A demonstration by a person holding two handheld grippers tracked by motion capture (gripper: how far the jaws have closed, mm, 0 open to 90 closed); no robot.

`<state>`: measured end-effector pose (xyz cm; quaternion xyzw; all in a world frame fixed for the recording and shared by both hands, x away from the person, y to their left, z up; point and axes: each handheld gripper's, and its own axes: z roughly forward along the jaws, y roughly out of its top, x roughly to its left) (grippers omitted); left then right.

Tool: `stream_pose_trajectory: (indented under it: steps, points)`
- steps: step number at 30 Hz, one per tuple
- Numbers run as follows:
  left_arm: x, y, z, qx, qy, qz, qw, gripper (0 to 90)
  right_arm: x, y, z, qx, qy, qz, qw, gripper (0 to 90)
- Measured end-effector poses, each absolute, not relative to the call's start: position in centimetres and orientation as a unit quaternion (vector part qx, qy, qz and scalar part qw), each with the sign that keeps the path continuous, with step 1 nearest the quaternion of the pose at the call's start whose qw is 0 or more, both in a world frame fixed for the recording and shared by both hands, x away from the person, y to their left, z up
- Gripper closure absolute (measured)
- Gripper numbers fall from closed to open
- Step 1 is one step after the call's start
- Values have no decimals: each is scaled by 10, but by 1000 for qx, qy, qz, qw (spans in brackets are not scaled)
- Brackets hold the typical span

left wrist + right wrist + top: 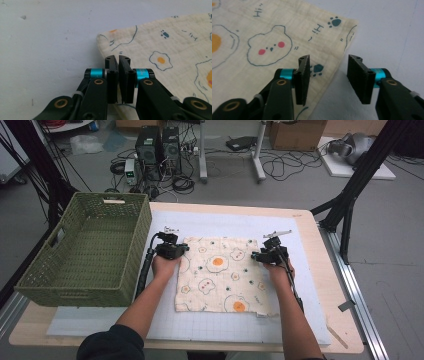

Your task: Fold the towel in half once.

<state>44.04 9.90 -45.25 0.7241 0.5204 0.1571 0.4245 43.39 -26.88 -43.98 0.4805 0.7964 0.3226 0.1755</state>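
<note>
Left claw [118,75] was clamped on the near left edge of the printed cloth [220,272], a thread of hem showing between its pads. Right claw [328,80] stood apart, straddling the cloth's right edge, pads not pressing. Cloth lay flat on the white surface [225,222], just beside a green basket [85,250].

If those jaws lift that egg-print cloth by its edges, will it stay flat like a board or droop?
The cloth would probably droop: its thin crinkled weave lies limp on the table. It looks light for its size. The textured fabric likely won't slip from the left gripper, already pinched shut on its edge.
</note>
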Motion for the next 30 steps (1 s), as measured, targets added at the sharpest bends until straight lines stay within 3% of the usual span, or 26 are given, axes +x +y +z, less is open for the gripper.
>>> stream_pose_trajectory:
  steps: [4, 13, 30]
  points:
    - [441, 102, -452, 720, 525, 150, 429, 862, 437, -263, -436, 478, 806, 317, 149, 857]
    - [438, 115, -432, 679, 523, 165, 487, 866, 434, -262, -416, 456, 790, 348, 214, 867]
    - [399, 123, -419, 684, 482, 158, 524, 864, 401, -271, -403, 433, 794, 386, 182, 864]
